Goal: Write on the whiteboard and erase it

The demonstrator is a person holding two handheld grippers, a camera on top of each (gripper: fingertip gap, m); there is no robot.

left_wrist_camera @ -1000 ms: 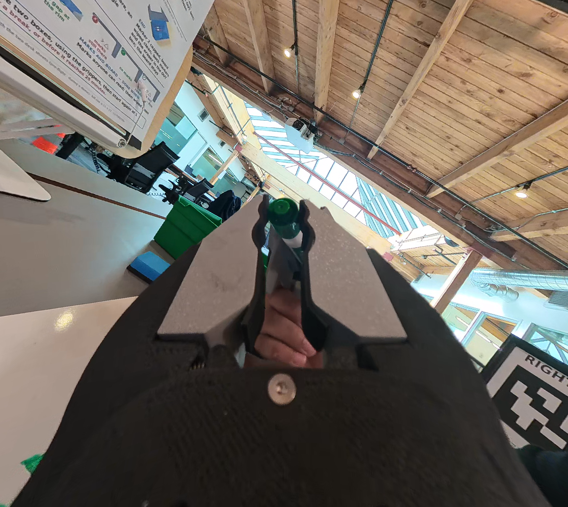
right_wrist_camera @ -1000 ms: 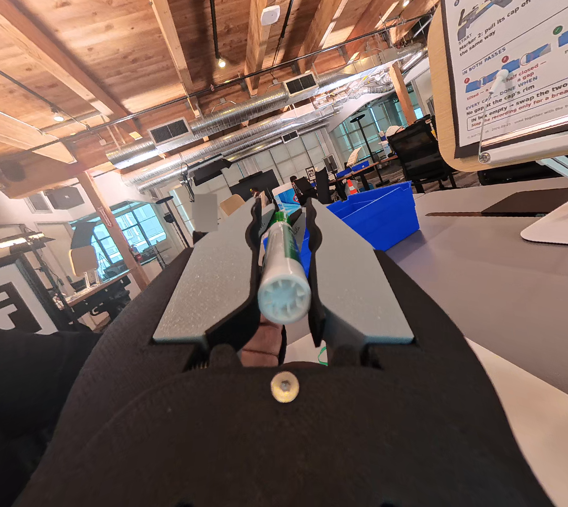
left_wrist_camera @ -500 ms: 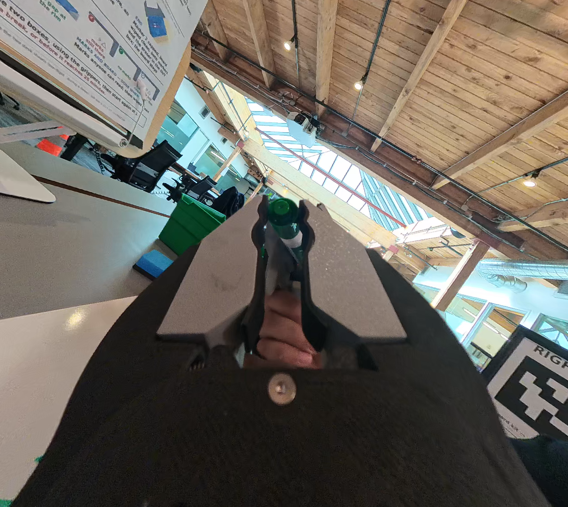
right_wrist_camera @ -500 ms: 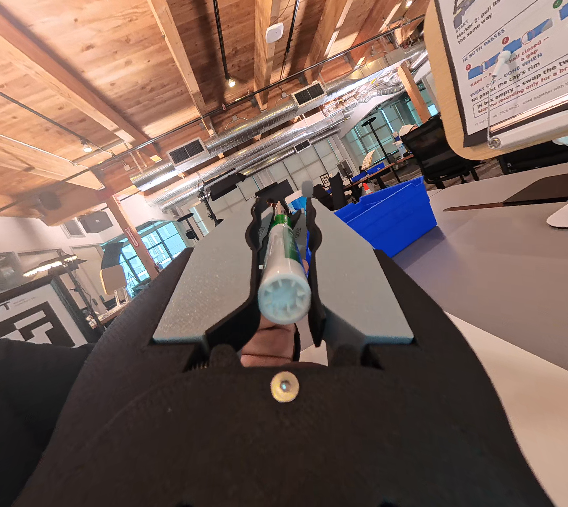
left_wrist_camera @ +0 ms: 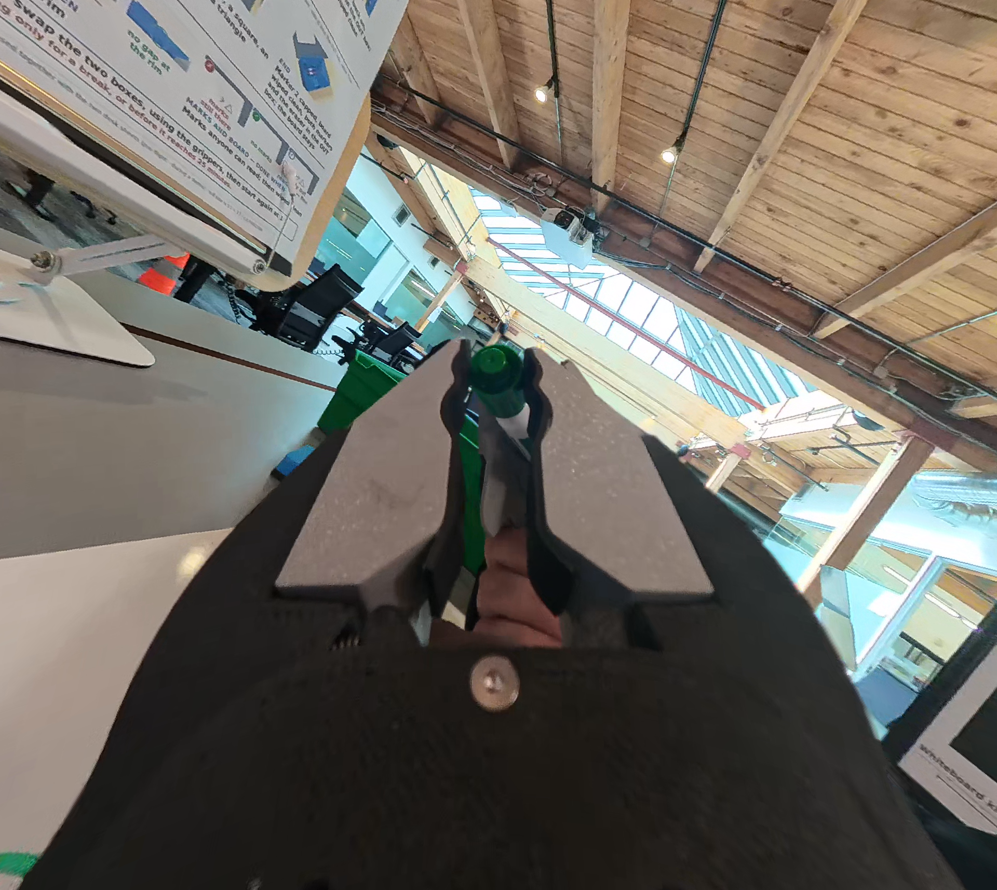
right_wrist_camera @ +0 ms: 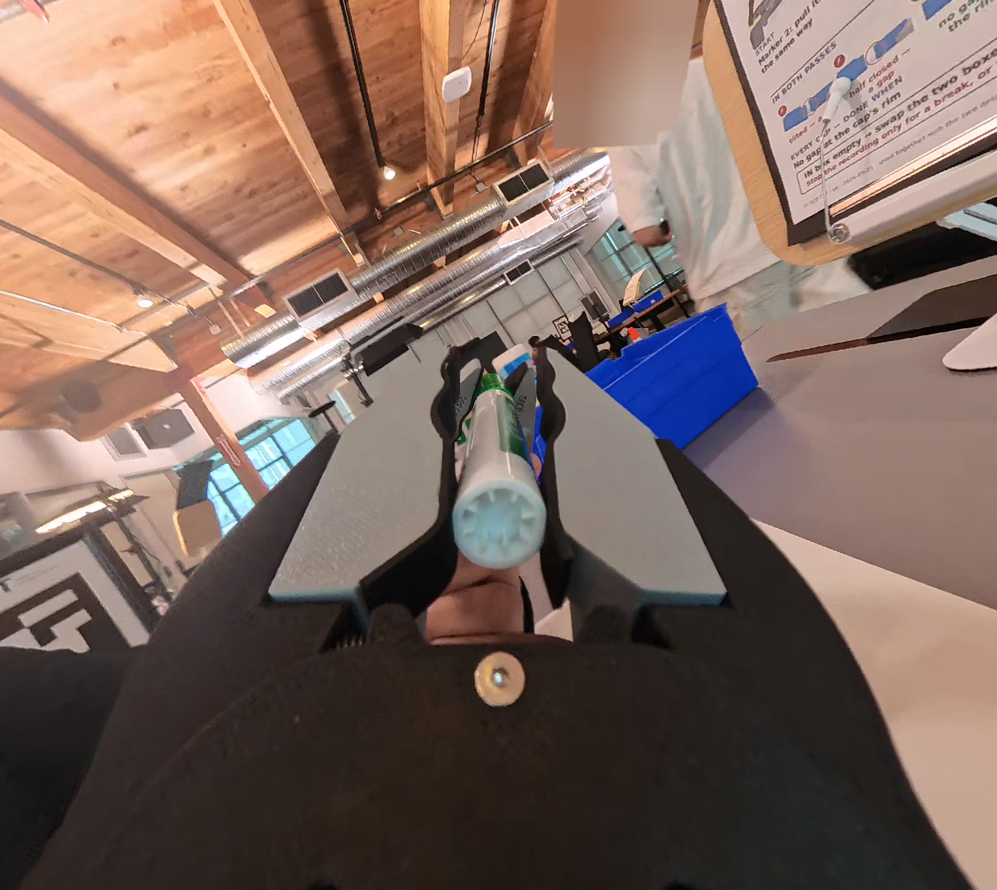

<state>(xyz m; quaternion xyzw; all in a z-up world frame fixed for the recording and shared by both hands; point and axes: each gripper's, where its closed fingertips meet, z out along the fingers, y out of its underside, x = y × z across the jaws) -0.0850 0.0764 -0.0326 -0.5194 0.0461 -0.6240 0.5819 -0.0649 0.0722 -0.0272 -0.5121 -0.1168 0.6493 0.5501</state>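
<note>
Between the two raised claws, the left gripper is clenched on the green cap and the right gripper grasps the marker barrel lengthwise, so the uncapping or recapping step seems in hand, calling next for a straight axial move.

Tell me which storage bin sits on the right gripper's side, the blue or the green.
The blue bin, on the grey table beyond the right gripper. The green bin shows only past the left gripper.
</note>
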